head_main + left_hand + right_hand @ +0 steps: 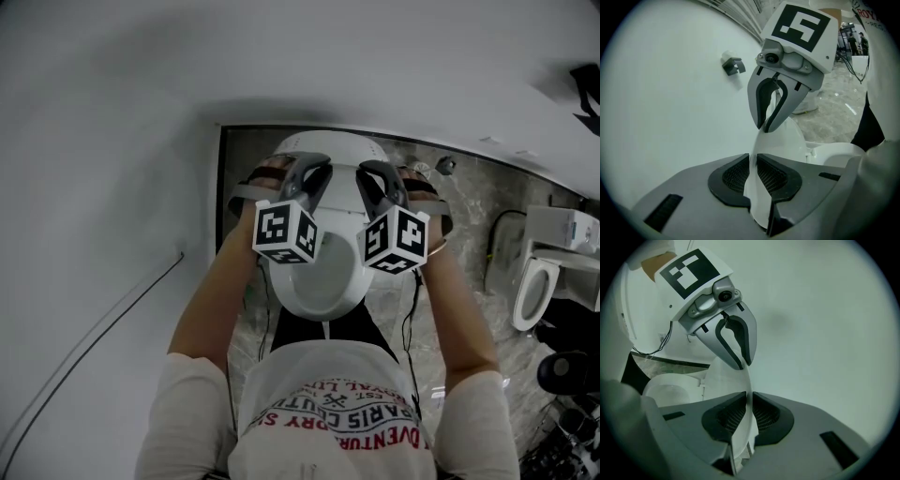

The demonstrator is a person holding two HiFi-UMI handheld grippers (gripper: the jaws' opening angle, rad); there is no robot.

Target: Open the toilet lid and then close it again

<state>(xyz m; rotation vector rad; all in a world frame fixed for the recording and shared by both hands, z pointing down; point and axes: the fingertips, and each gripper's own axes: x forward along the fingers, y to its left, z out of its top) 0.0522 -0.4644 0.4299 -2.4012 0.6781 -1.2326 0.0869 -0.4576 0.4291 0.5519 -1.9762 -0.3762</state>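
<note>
The white toilet lid (328, 155) stands raised over the bowl (319, 286), close to the wall. My left gripper (314, 169) pinches the lid's left rim and my right gripper (375, 174) its right rim. In the left gripper view the thin lid edge (780, 140) runs between my left gripper's (753, 173) mesh pads, and the right gripper (768, 126) bites the same edge farther along. The right gripper view mirrors this: the lid (726, 376) sits between my right gripper's (749, 416) pads, with the left gripper (745, 365) beyond it.
A plain white wall (112, 141) fills the left and back, with a thin cable (94, 337) on it and a small bracket (732, 64). A marble floor (469, 206) surrounds the toilet. A second toilet (534, 291) and dark equipment (567, 375) stand at the right.
</note>
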